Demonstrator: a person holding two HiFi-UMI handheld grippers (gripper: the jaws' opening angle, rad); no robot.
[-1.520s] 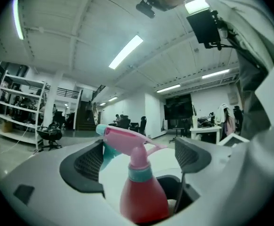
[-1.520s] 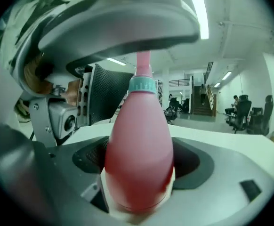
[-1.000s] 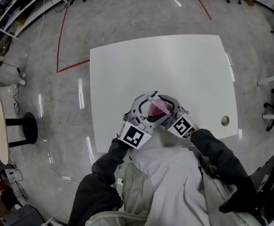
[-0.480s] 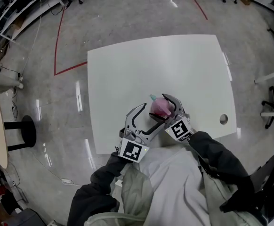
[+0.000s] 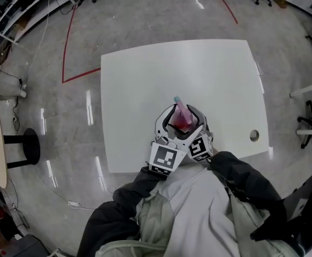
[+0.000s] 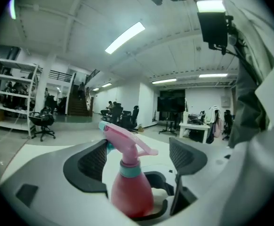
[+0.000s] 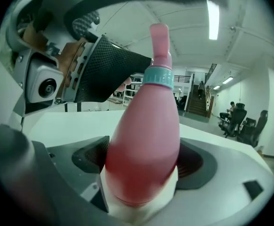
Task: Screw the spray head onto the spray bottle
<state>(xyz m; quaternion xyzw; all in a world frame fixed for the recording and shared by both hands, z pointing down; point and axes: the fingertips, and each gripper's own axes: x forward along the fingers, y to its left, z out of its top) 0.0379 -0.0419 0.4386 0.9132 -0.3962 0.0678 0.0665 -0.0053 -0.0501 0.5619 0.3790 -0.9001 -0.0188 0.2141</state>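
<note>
A pink spray bottle (image 5: 182, 118) with a teal collar (image 6: 128, 169) stands up over the near part of the white table (image 5: 145, 79). Its pink spray head (image 6: 126, 141) sits on the neck. My right gripper (image 7: 144, 161) is shut on the bottle's body (image 7: 144, 145), a pad pressing each side. My left gripper (image 6: 139, 157) reaches around the spray head with its jaws opening. Both of its pads (image 6: 92, 161) stand off the head with a gap. One left pad (image 7: 113, 67) shows beside the collar in the right gripper view.
The table has a round cable hole (image 5: 254, 136) near its front right corner. On the floor to the left are a black stool (image 5: 22, 146) and red tape lines (image 5: 67, 47). Office chairs stand at the far edge and to the right.
Half a second ago my left gripper hung off to the bottle's left. It has swung back, and its jaws now flank the spray head. The bottle stays in the right gripper.
</note>
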